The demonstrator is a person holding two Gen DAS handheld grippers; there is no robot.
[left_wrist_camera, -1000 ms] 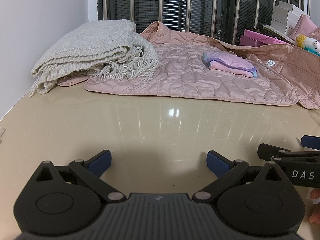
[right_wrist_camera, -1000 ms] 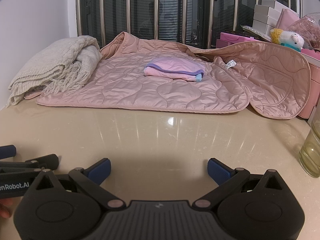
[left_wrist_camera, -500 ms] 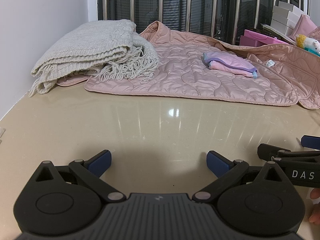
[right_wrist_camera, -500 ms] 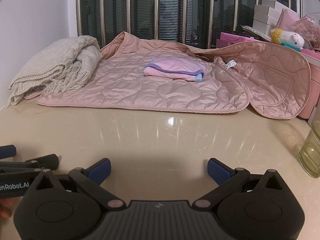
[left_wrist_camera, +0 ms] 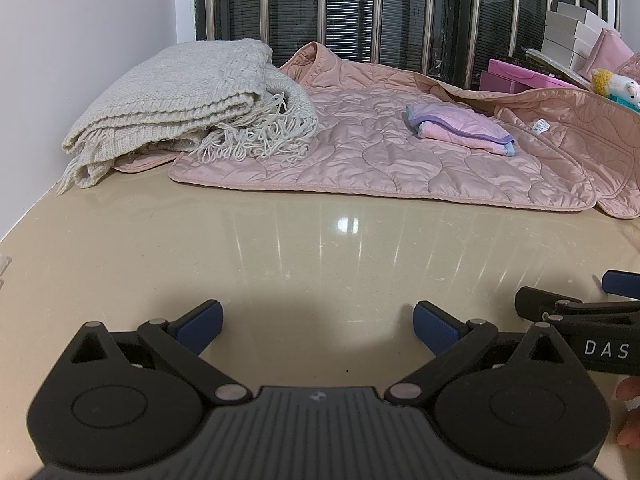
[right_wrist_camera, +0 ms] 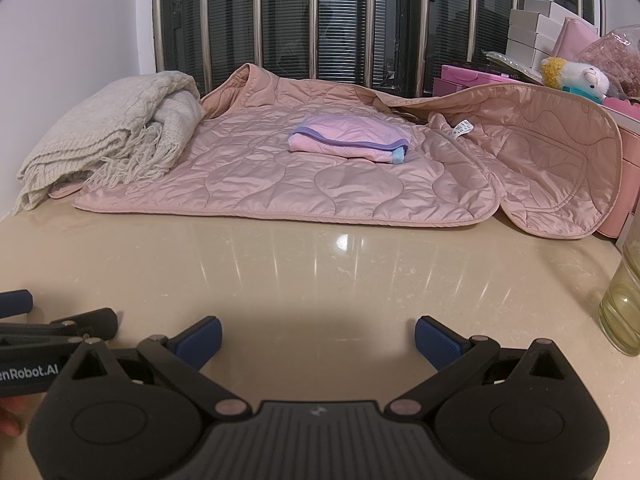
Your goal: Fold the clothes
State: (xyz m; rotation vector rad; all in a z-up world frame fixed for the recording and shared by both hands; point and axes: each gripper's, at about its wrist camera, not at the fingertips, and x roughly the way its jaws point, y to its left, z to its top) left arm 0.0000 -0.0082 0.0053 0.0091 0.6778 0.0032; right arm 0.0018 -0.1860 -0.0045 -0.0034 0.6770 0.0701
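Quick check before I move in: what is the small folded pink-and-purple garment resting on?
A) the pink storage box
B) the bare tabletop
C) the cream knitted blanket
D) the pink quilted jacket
D: the folded pink-and-purple garment lies on top of the spread pink quilted jacket, apart from the cream knitted blanket at the left.

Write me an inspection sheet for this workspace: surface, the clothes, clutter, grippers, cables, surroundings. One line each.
Surface: glossy beige countertop, bare in front, reflecting a light.
Job's things: pink quilted jacket spread flat at the back, one side turned up at the right; small folded pink-and-purple garment lying on it; folded grey knit scarf with fringe overlapping the jacket's left edge.
Clutter: glass of yellowish liquid at the right edge; plush toy, pink boxes, white boxes.
Grippers: left gripper open, empty; right gripper open, empty; both low over the bare counter.
Cables: nothing seen.
Surroundings: white wall left; barred window with blinds behind.
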